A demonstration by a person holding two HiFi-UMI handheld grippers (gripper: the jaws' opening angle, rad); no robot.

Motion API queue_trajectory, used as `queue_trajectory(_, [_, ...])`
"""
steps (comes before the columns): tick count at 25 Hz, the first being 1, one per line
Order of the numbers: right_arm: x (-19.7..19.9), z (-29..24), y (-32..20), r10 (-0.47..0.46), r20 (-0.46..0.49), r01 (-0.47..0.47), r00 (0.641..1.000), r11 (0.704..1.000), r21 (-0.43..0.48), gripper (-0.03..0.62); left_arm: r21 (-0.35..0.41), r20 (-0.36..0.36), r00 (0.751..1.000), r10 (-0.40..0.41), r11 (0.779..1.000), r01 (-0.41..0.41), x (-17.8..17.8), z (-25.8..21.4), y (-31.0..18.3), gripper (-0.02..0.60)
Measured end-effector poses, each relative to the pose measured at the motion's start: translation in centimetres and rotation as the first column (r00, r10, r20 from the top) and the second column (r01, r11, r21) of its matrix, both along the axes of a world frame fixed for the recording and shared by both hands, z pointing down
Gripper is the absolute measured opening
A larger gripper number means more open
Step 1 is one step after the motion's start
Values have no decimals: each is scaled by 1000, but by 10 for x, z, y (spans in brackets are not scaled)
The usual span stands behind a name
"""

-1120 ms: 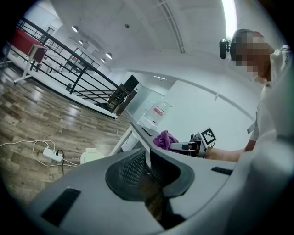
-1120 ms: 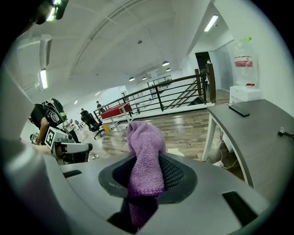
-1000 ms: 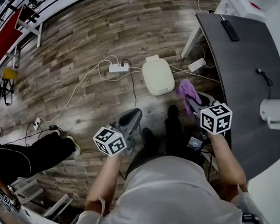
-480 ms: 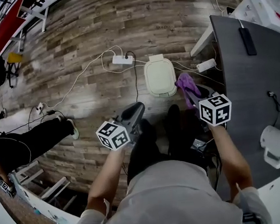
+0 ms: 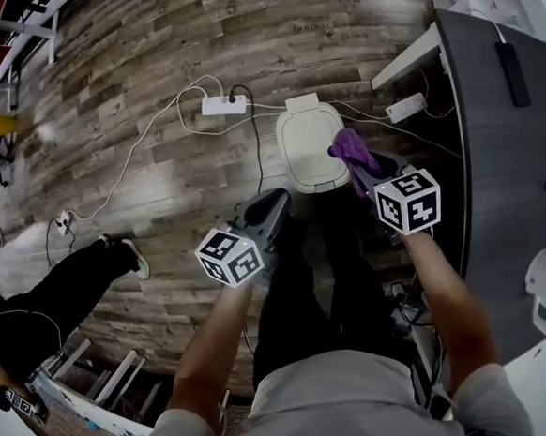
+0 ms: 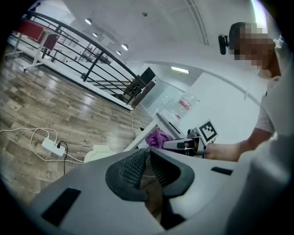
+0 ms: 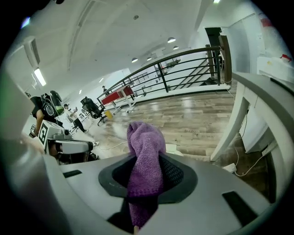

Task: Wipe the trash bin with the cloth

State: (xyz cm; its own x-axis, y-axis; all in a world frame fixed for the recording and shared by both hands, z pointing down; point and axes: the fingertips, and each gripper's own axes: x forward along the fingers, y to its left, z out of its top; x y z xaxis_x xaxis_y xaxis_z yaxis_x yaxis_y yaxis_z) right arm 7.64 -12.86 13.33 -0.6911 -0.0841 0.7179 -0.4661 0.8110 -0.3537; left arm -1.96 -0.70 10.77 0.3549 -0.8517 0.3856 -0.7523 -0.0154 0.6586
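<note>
I see the cloth (image 7: 146, 160) as nubby, matt purple fabric and the trash bin (image 5: 310, 148) as smooth, faintly shiny plastic. The floor (image 5: 149, 72) shows grainy wood planks with glossy patches; the desk (image 5: 510, 175) looks matt.

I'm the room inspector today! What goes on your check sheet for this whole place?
Surface: wood-plank floor; the bin stands on it.
Job's things: white trash bin, lid down; purple cloth, bunched up.
Clutter: slim black device on the dark desk.
Grippers: right gripper shut on the cloth, over the bin's right edge; left gripper has its jaws a narrow gap apart, nothing between them.
Cables: white power strip with cords looping over the floor; second strip by the desk.
Surroundings: black railing; another person's leg at the left.
</note>
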Motion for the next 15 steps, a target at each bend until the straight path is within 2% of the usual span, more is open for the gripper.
queue_trajectory(5, [-32, 68, -6, -9, -41, 9, 999, 1000, -3, 107, -15, -7, 1000, 25, 1000, -25, -25, 62, -19, 34])
queue_trajectory(10, [-64, 128, -18, -63, -91, 67, 994, 997, 42, 107, -22, 1, 998, 62, 998, -62, -40, 112, -28, 32])
queue_trajectory(15, [-105, 175, -32, -112, -119, 122, 987, 990, 76, 107, -19, -9, 998, 57, 998, -57, -52, 149, -36, 33])
